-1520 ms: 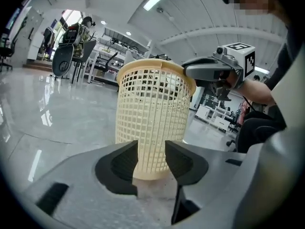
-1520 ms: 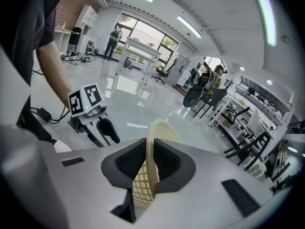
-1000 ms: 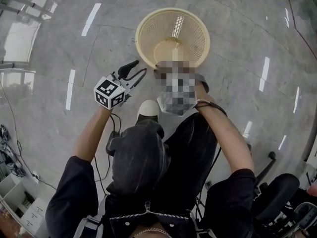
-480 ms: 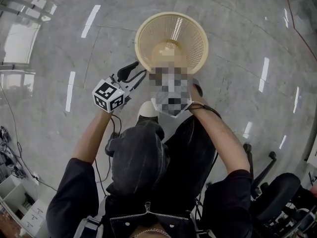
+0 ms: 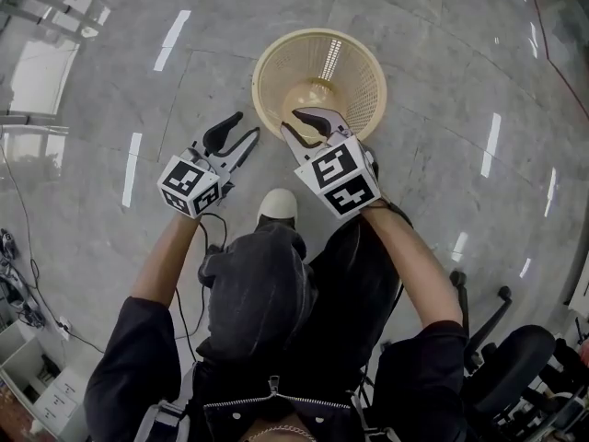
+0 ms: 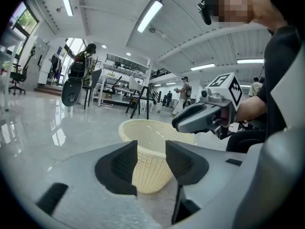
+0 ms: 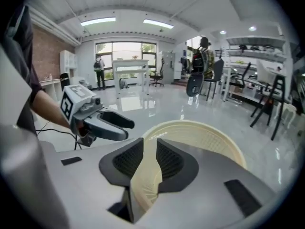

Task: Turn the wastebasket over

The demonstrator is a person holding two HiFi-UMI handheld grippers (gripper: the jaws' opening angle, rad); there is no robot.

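While the left gripper point(image 5: 247, 124) is held open and empty just left of the basket point(image 5: 361, 81), which stands mouth-up on the floor point(image 5: 442, 26), its near rim is straddled by the right gripper point(image 5: 288, 120), whose jaws are opening. Light, thin lattice plastic is judged likely to flex, so the stiffer rim is best taken. Bare floor is left all round, save the shoe point(image 5: 276, 203) nearby.

One wastebasket point(image 5: 319, 76) is counted on the floor point(image 5: 101, 90). Two grippers are recorded, the left gripper point(image 5: 246, 125) and the right gripper point(image 5: 290, 121), with two jaws each; the right gripper's jaws are opening with the wastebasket's rim between them. One white shoe point(image 5: 277, 204) and one office chair point(image 5: 515, 353) are noted.
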